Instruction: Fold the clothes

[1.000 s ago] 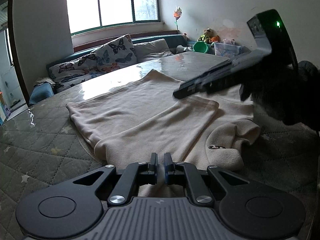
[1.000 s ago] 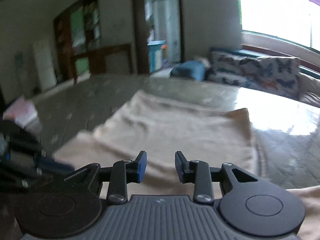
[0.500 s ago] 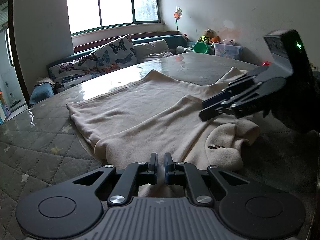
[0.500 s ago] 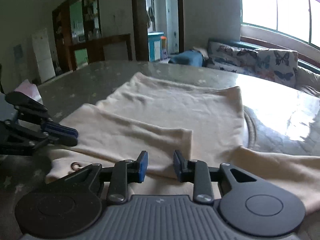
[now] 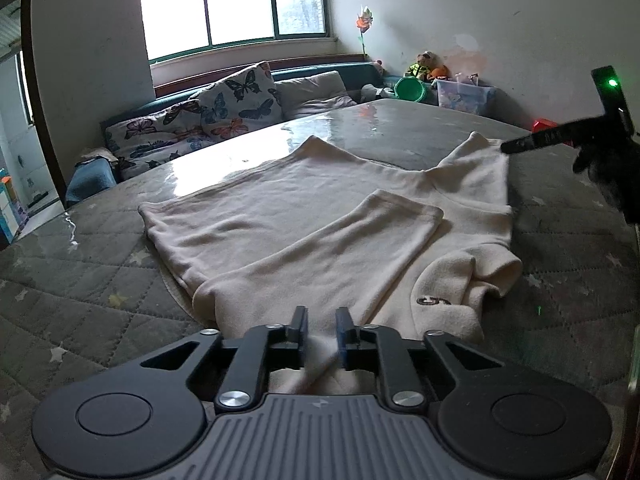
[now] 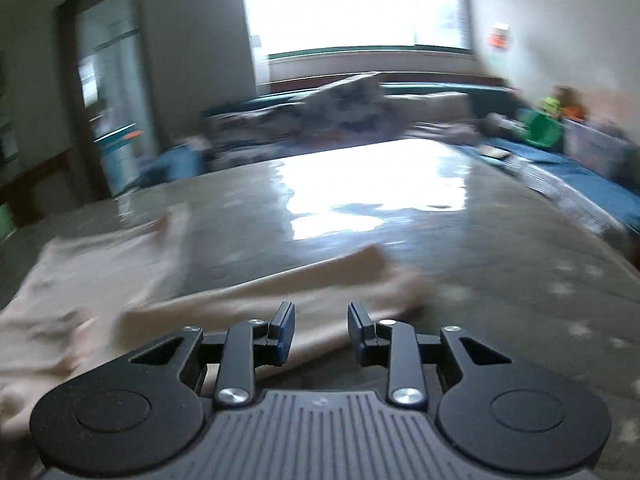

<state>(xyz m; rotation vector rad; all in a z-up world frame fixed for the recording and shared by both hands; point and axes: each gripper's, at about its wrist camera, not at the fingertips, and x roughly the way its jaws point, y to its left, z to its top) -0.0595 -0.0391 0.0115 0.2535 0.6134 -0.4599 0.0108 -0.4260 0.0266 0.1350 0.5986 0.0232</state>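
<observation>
A cream sweater (image 5: 280,208) lies flat on the grey quilted surface (image 5: 80,280). One sleeve (image 5: 340,248) is folded across its body, and the collar with a small logo (image 5: 434,301) sits near me. My left gripper (image 5: 322,326) is at the near shoulder. Its jaws are opening, and a ridge of cloth stands loose between them. The right gripper (image 5: 506,147) hovers at the cuff of the outstretched far sleeve (image 5: 476,160). In the blurred right wrist view that gripper (image 6: 320,326) is open just above this sleeve (image 6: 280,292), gripping nothing.
A bench with butterfly cushions (image 5: 224,108) runs under the window. A green bowl (image 5: 410,89), soft toys and a clear storage box (image 5: 464,96) stand in the far right corner. A doorway opens at the left. A gloved hand (image 5: 612,172) carries the right gripper.
The left jaws went from shut to slightly apart on the same spot. The right gripper swept from over the folded sleeve out to the far sleeve's cuff, its view swinging towards the window.
</observation>
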